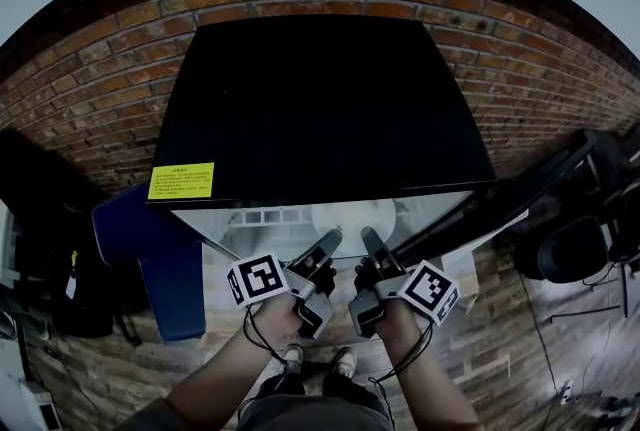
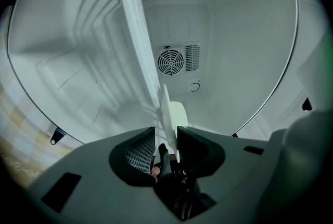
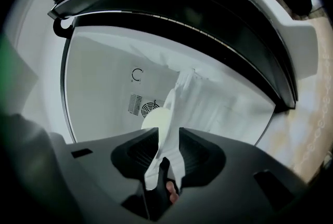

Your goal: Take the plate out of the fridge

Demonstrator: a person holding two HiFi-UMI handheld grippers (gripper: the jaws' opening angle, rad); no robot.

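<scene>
Closing around the plate (image 2: 171, 114) rim at lower centre, left tool (image 2: 166, 137) and right tool (image 3: 167, 137) are not yet clamped; plate edge-on, running upward, open fridge (image 1: 320, 109) cavity either side.

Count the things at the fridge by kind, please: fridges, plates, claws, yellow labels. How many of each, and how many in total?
Fridge: 1
Plate: 1
Claws: 2, the left claw and the right claw, both closing with the plate's rim between the jaws
Yellow label: 1
Total: 5
</scene>
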